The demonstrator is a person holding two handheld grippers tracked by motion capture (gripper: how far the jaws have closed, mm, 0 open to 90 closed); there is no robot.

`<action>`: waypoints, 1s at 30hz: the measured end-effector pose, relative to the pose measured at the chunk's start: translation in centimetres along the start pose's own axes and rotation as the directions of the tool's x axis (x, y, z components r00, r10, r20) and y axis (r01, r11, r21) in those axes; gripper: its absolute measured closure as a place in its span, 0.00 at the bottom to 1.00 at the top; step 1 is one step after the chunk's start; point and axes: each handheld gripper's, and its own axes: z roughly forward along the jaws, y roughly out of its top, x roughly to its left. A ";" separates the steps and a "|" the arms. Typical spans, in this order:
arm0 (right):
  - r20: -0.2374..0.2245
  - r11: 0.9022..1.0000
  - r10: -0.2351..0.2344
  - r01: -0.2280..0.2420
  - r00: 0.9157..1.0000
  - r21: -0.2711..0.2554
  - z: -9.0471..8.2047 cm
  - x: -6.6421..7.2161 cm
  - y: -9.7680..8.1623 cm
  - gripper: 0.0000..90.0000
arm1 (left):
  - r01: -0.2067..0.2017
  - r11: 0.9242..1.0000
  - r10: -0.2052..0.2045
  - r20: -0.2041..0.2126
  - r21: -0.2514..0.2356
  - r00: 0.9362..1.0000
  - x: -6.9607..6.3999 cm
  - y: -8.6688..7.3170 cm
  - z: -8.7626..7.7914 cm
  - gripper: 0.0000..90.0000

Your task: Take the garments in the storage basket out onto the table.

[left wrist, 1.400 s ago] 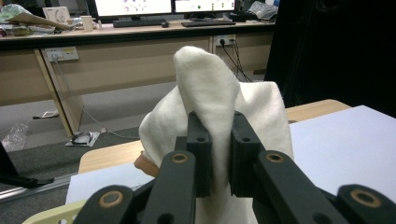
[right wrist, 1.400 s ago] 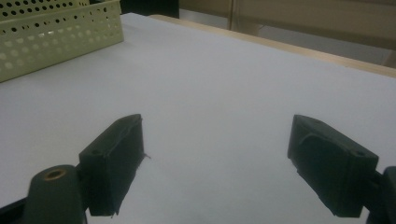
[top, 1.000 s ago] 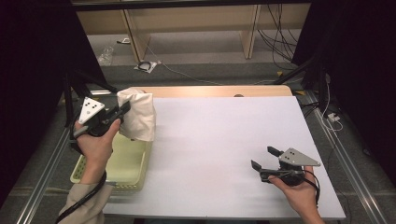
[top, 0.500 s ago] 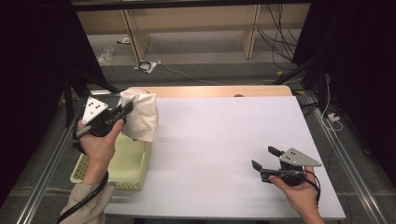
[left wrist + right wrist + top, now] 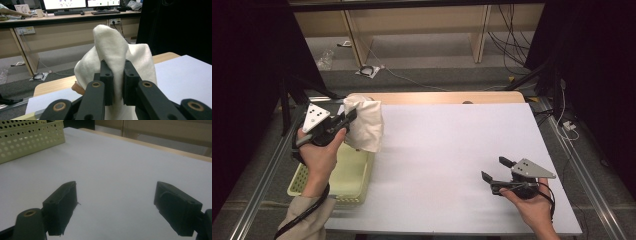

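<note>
White paper covers the table (image 5: 452, 165). From above, a cream cloth (image 5: 364, 125) is held over the yellow basket (image 5: 347, 182) by the left gripper (image 5: 346, 116), not yet laid down. Its jaws are seen clamped on the cloth (image 5: 112, 50). Beyond the basket (image 5: 30, 137), the right gripper (image 5: 115, 207) is kept wide, empty.

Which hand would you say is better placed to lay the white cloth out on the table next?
Left. The left gripper is shut on the white cloth, holding it above the basket. The right gripper rests open, apart from it.
</note>
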 end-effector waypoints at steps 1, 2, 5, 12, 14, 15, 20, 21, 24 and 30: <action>0.001 1.000 -0.001 0.001 1.000 0.001 0.0 0.0 0.0 0.22 | 0.000 1.000 0.000 0.002 0.000 1.000 -0.1 0.0 0.0 0.90; 0.001 1.000 0.003 -0.003 1.000 0.001 -0.1 0.0 0.0 0.22 | -0.005 1.000 0.005 0.002 0.000 1.000 -0.1 0.1 0.0 0.90; 0.005 1.000 0.001 -0.001 1.000 0.006 -0.1 -0.1 0.0 0.22 | -0.013 1.000 0.013 0.000 -0.002 1.000 -0.2 0.1 0.1 0.90; 0.006 1.000 0.003 -0.003 1.000 0.008 -0.1 -0.1 0.0 0.22 | -0.035 0.999 0.035 0.010 -0.005 0.999 -0.6 0.1 0.2 0.90; 0.004 1.000 0.004 -0.004 1.000 -0.002 -0.1 0.0 0.0 0.22 | -0.039 0.999 0.039 0.012 -0.005 0.999 -0.6 0.1 0.2 0.90; 0.004 1.000 0.005 -0.005 1.000 -0.002 -0.1 0.0 0.0 0.22 | -0.042 0.999 0.042 0.012 -0.005 0.999 -0.6 0.1 0.3 0.90; 0.006 1.000 0.007 -0.007 1.000 0.009 0.0 -0.1 0.0 0.22 | -0.051 0.999 0.051 0.018 0.000 0.999 -0.7 0.0 0.4 0.90; 0.006 1.000 0.007 -0.007 1.000 0.009 0.0 -0.1 0.0 0.22 | -0.051 0.999 0.051 0.018 0.000 0.999 -0.7 0.0 0.4 0.90; 0.008 1.000 0.008 -0.008 1.000 0.010 -0.1 -0.1 0.0 0.22 | -0.044 0.999 0.044 0.024 -0.004 0.999 -0.8 0.1 0.4 0.90; 0.007 1.000 0.009 -0.009 1.000 0.004 -0.1 -0.1 0.0 0.22 | -0.035 0.999 0.036 0.044 -0.013 0.998 -1.3 0.2 0.3 0.90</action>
